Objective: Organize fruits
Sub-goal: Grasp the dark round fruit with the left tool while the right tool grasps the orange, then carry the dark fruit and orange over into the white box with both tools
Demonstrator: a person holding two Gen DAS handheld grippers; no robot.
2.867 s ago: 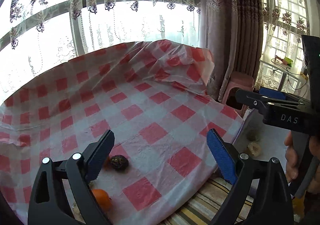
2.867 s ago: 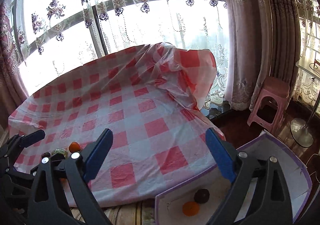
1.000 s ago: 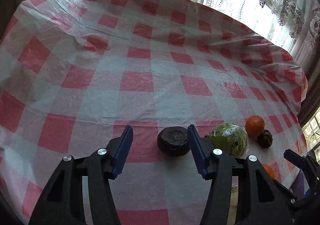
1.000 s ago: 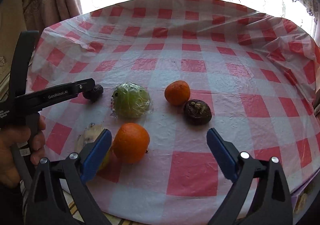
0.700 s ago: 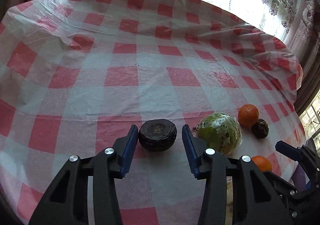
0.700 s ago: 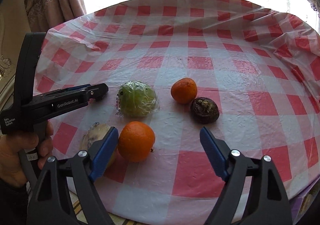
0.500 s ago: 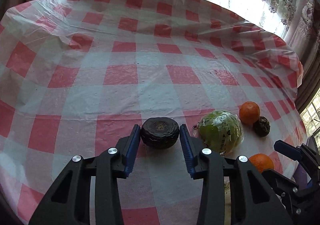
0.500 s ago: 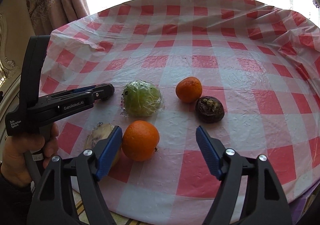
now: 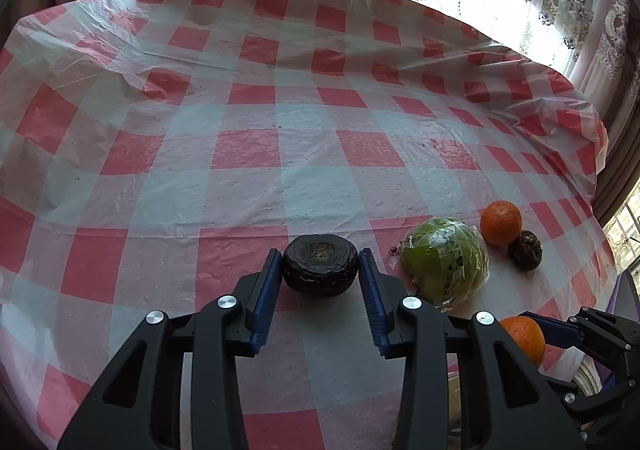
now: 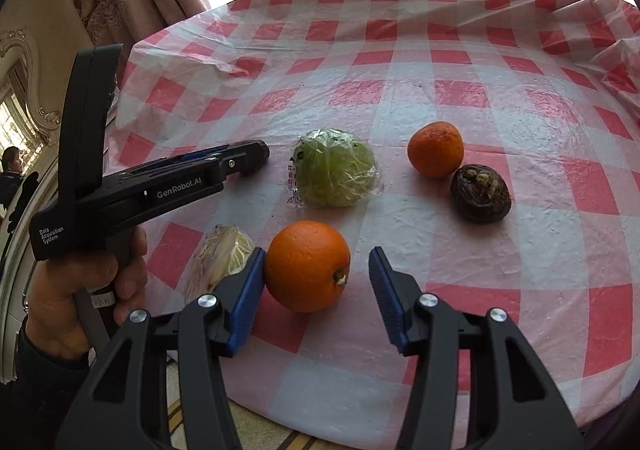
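Left wrist view: a dark round fruit (image 9: 320, 265) sits on the checked surface (image 9: 280, 153) between the blue pads of the left gripper (image 9: 320, 278), which is narrowed so both pads press its sides. Just right lie a wrapped green fruit (image 9: 446, 260), a small orange (image 9: 501, 217) and a dark wrinkled fruit (image 9: 525, 250) touching it. Right wrist view: the right gripper (image 10: 318, 282) is moderately open around a large orange (image 10: 307, 265); its left pad touches the peel, the right pad stands apart. A pale wrapped item (image 10: 218, 260) is partly hidden behind the left finger.
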